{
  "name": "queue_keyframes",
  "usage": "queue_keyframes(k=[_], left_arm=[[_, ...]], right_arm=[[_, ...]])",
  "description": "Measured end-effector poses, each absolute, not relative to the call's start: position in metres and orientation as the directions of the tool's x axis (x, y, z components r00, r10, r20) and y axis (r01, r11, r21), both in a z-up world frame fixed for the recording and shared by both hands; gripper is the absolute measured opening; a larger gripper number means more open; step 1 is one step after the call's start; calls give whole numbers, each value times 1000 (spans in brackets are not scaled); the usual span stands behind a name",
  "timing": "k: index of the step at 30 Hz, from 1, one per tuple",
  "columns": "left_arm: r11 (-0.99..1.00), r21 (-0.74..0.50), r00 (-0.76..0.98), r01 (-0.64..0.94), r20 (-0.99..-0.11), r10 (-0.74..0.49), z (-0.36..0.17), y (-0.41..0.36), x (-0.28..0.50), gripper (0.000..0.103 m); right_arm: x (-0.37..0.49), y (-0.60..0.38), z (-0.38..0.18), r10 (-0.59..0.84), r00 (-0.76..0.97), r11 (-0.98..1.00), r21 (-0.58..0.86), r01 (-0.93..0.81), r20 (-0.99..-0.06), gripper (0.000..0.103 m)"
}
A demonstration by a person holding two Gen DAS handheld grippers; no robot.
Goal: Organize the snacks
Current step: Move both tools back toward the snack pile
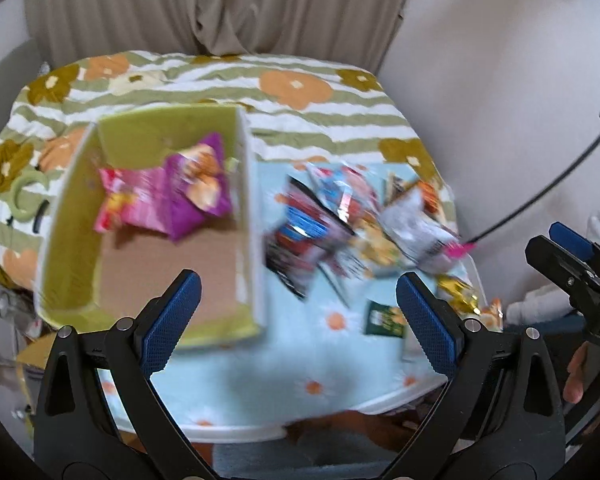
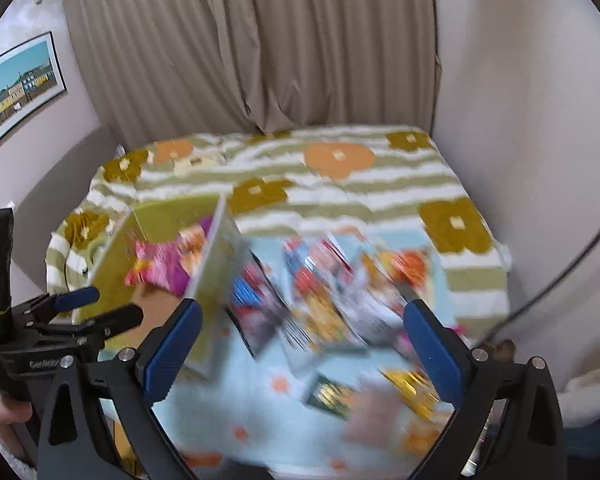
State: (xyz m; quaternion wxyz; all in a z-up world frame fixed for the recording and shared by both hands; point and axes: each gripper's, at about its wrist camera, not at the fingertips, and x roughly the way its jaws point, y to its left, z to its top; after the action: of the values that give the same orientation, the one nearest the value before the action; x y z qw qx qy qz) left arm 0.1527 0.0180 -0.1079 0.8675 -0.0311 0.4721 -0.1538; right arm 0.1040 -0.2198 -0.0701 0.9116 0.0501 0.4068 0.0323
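A green-walled cardboard box [image 1: 72, 232] stands on the left of a light blue flowered cloth [image 1: 260, 380]. A pink packet [image 1: 136, 204] and a purple packet [image 1: 198, 188] lie inside it. A pile of several snack packets [image 1: 340, 220] lies right of the box. A small dark green packet [image 1: 384, 318] and a gold packet [image 1: 458, 298] lie nearer. My left gripper [image 1: 298, 316] is open and empty above the table's near edge. My right gripper [image 2: 302, 344] is open and empty above the pile [image 2: 332, 304]; the box [image 2: 112, 264] is to its left. Both views are blurred.
A bed with a green-striped flowered cover [image 1: 300, 84] lies behind the table, with beige curtains [image 1: 220, 4] beyond. A black cable [image 1: 540, 196] runs along the right wall. A framed picture [image 2: 18, 88] hangs on the left wall. Clutter sits on the floor at the left [image 1: 16, 320].
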Motion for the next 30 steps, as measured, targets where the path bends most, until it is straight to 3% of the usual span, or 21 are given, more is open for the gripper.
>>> queue_keyframes(k=[12, 24, 30], left_arm=[[933, -217, 418, 286, -848, -326, -165, -93, 93, 98], [893, -198, 289, 404, -898, -330, -269, -166, 100, 98], [879, -190, 285, 437, -898, -336, -295, -186, 104, 97]], right_arm=[[55, -307, -133, 104, 599, 994, 75, -74, -794, 100], [80, -332, -217, 163, 483, 984, 104, -147, -861, 100], [92, -331, -245, 156, 445, 982, 92, -163, -882, 99]])
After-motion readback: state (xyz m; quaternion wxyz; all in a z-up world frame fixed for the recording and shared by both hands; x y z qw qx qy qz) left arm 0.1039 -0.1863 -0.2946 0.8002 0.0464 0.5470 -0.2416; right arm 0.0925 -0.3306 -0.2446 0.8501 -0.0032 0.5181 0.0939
